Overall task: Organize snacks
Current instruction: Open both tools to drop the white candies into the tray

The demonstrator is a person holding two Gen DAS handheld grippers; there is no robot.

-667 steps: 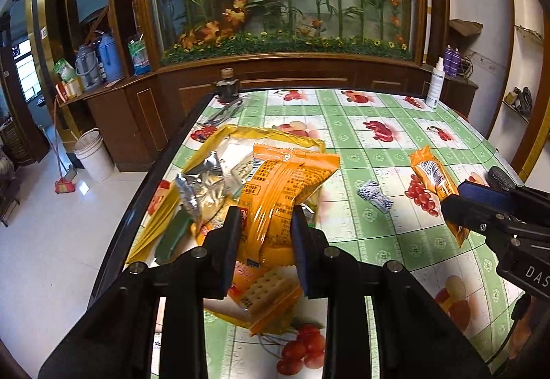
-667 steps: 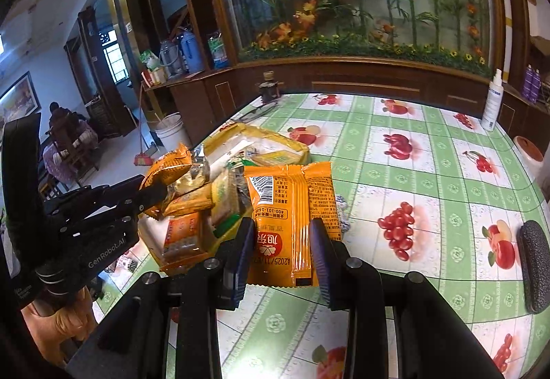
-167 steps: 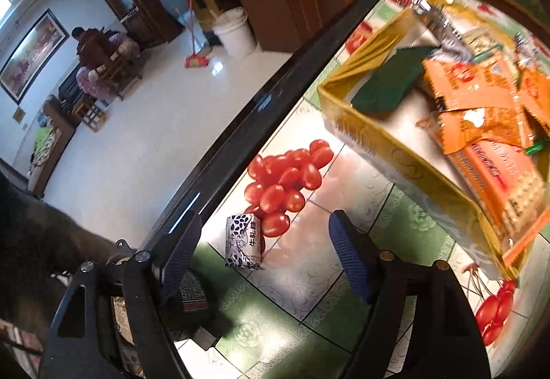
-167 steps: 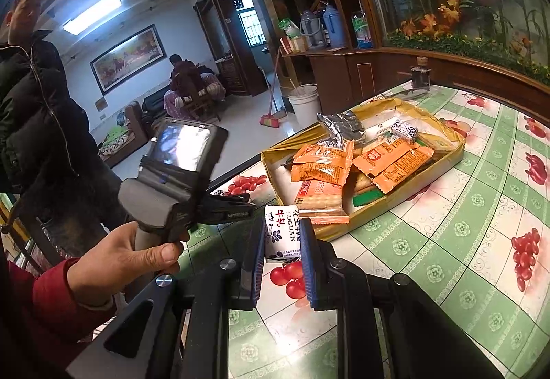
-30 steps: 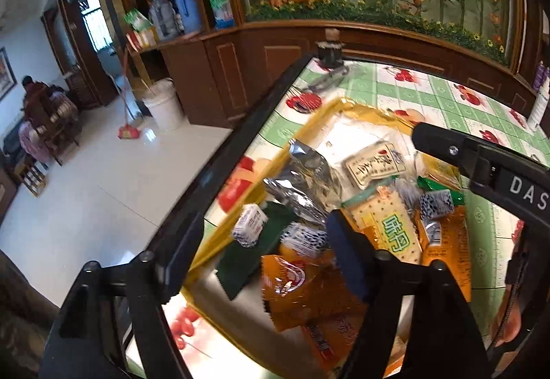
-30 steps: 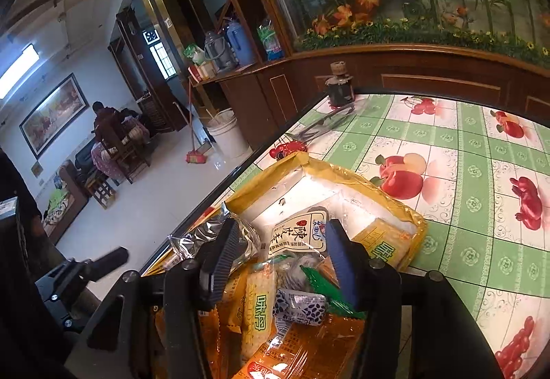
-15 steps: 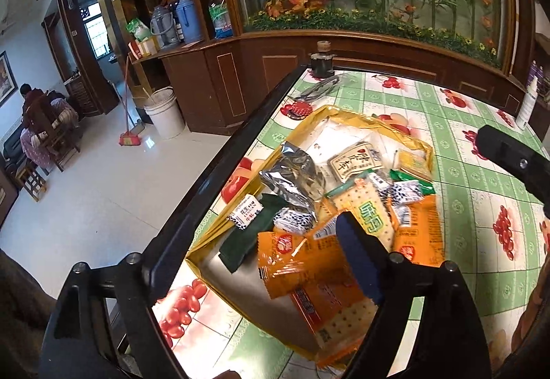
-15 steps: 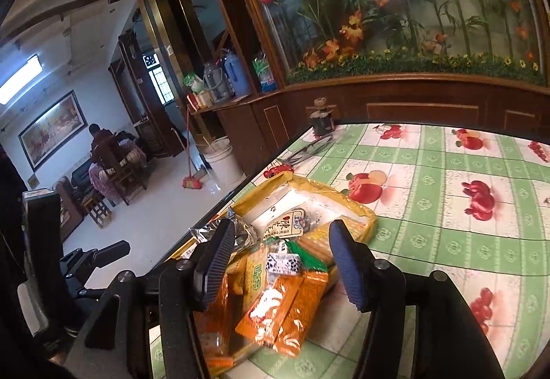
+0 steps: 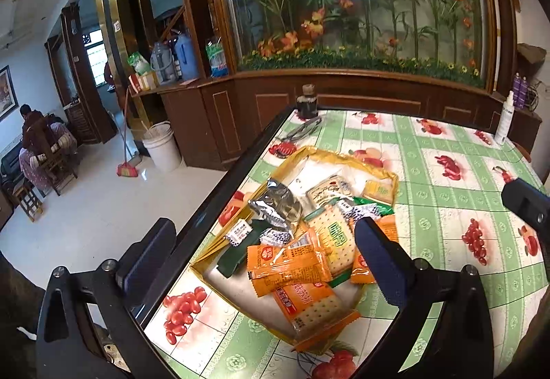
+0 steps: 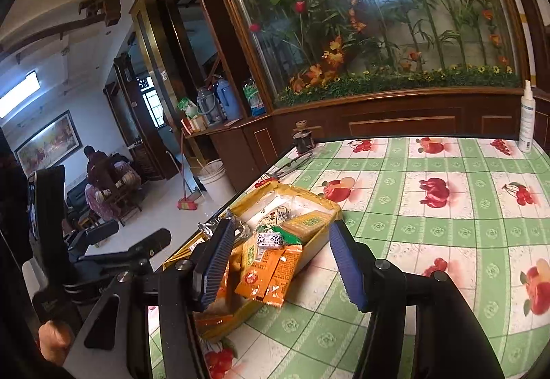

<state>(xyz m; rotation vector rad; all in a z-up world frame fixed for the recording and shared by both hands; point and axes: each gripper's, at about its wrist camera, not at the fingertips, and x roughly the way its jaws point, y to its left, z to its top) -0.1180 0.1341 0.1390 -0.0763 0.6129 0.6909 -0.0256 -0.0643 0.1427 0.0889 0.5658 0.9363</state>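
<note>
A: Report container status

B: The yellow tray sits on the counter near its left edge. It holds the snack packets: a silver foil pouch at the left, a cracker pack with green print in the middle, orange packets at the near end, one orange cracker pack overhanging the near rim, and a small black-and-white candy on top of the pile

A: Report tool status

B: My left tool is at full spread with nothing between its fingers; its jaws have just been opening. My right tool is parted about halfway, nothing gripped, also just opened slightly. Both hang above the near end of the tray, clear of the packets

A: Other items on the counter?

B: Tongs and a dark jar at the far corner, a white spray bottle at the far right
</note>
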